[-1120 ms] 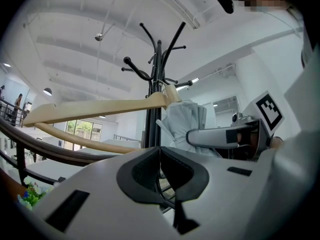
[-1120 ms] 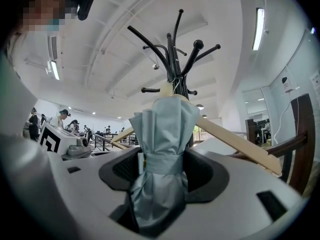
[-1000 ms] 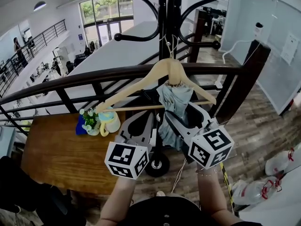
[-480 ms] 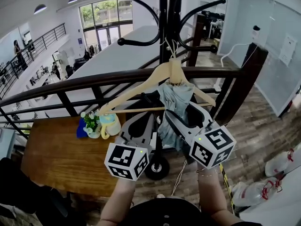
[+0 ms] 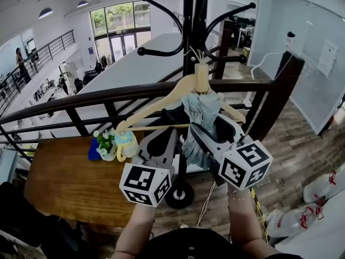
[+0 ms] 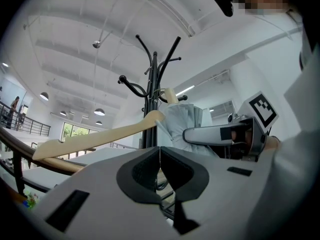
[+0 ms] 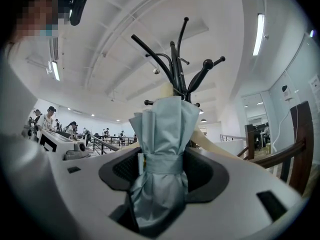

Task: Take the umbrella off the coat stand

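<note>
The pale blue folded umbrella hangs in front of the black coat stand, just below a wooden hanger hooked on the stand. My right gripper is shut on the umbrella; in the right gripper view the strapped bundle fills the gap between the dark pads. My left gripper is beside it on the left, shut with its pads touching and holding nothing. The left gripper view shows the umbrella and the hanger arm ahead of it.
A dark wooden railing crosses behind the stand. Below left is a wooden table with a small flower pot. The stand's wheeled base is on the plank floor. A glass wall is on the right, white bags lower right.
The right gripper with the umbrella has edged slightly upward and the hanger sits a little higher in view. The left gripper has barely moved.
</note>
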Demonstrator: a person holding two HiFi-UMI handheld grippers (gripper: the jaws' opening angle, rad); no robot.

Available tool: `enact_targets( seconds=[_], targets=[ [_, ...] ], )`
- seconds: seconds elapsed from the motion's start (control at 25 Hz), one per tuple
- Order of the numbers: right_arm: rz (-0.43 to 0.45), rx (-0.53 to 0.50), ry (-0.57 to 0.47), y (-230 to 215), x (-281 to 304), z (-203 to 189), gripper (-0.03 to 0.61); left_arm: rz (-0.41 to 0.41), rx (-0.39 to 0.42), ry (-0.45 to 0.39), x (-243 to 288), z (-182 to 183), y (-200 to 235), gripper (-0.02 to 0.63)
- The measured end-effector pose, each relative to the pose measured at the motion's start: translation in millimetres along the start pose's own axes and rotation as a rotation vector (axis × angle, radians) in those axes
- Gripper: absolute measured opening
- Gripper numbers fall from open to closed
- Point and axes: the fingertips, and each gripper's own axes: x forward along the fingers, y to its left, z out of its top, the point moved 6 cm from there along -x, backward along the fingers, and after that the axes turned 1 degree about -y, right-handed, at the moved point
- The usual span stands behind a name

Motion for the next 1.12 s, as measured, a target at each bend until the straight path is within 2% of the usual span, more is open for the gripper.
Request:
enact_targets(
  seconds=[0.36, 0.64, 1.12],
  targets=[
    [-0.004, -0.020, -0.016, 5.0, 3.3, 19.8, 0.256, -0.023, 0.016, -0.028, 1.0, 17.4, 1.0, 0.015],
    [-0.013, -0.025, -0.044, 3.6, 3.3, 39.1, 0.256, -0.028, 0.040, -0.092, 8.1, 41.5, 2.9, 0.015],
    [-0.027, -0.095, -0.114, 15.1, -1.0, 73.4, 0.256, -0.036, 0.077, -0.183, 7.4, 77.1, 6.8, 0.015]
  ],
)
